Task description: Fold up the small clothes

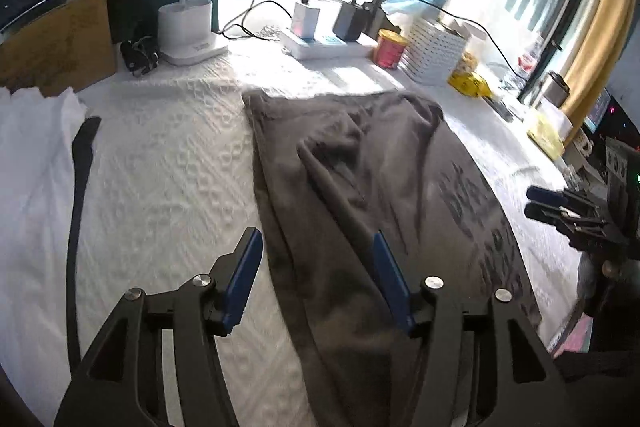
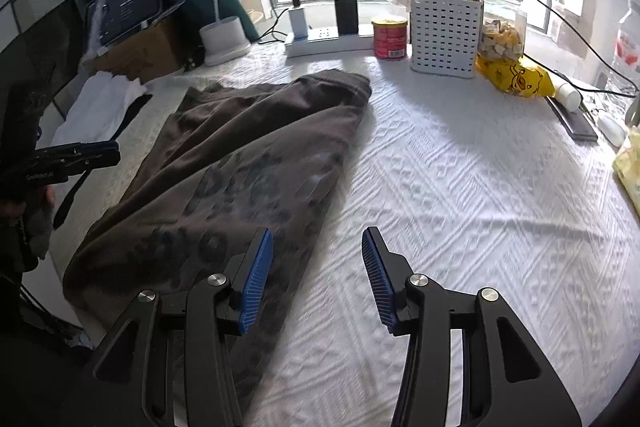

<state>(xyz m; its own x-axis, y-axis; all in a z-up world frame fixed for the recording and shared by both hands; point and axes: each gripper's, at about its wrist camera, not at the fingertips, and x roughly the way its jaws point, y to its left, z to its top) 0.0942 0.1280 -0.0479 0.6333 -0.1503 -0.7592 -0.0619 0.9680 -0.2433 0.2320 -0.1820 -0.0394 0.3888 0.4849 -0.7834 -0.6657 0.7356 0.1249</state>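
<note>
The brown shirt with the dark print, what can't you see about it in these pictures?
- The dark print on the crumpled brown fabric shirt: blurred and creased in both views, unreadable.
- Its near hem: cut off by the bottom edge and covered by the left gripper in the left wrist view.
- Its sleeves: folded under, hidden in both views.
- The right gripper covers part of its near side.

Each hand-held gripper (image 1: pixel 316 239) (image 2: pixel 317 239) has black angular linkage arms. Round silver screws sit at the pivots. Its fingers (image 2: pixel 256 283) wear ribbed blue pads.
</note>
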